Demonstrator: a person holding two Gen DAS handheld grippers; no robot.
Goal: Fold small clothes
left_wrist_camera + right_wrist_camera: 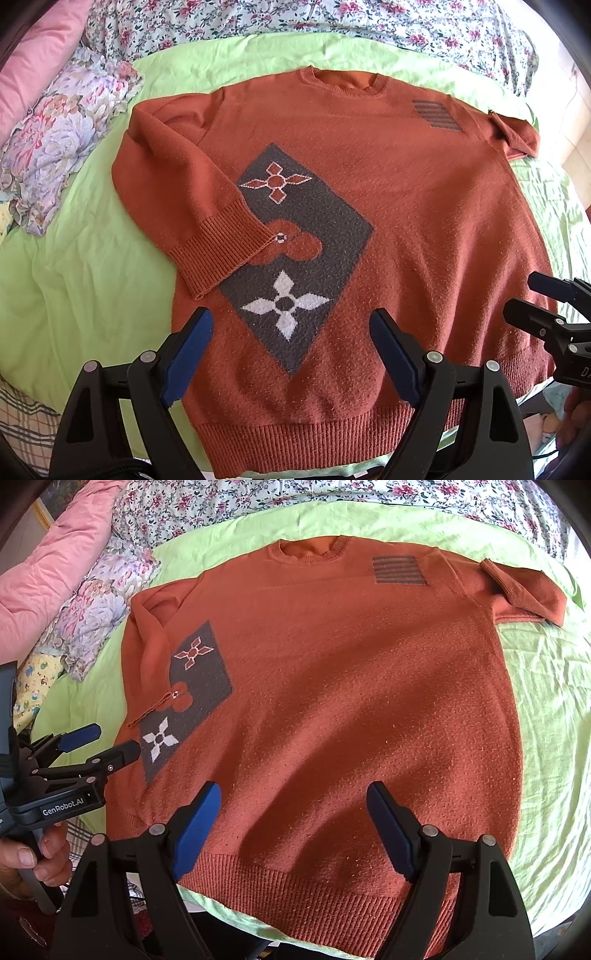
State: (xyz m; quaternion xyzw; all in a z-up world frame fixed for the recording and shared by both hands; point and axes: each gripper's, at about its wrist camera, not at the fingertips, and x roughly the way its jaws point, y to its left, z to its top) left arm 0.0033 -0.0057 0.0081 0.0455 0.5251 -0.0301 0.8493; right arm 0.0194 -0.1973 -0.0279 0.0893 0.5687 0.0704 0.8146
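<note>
A rust-orange knit sweater (pixel 424 206) (pixel 351 701) lies front up on a green sheet, collar at the far side, hem nearest me. Its left sleeve (pixel 177 192) is folded in over a grey diamond patch (pixel 295 258) with flower motifs; the right sleeve (pixel 524 590) is tucked back near the shoulder. My left gripper (pixel 291 325) hovers open above the lower part of the sweater, nothing between its blue pads. My right gripper (pixel 293 797) hangs open over the hem area, also with nothing in it. Each gripper also shows at the other view's edge: right (pixel 532 299), left (pixel 110 742).
The green sheet (pixel 92 295) (pixel 546 720) covers the bed. A floral pillow (pixel 59 147) and a pink quilt (pixel 55 554) lie at the left, a floral blanket (pixel 332 18) along the far side. A hand (pixel 33 856) holds the left gripper's handle.
</note>
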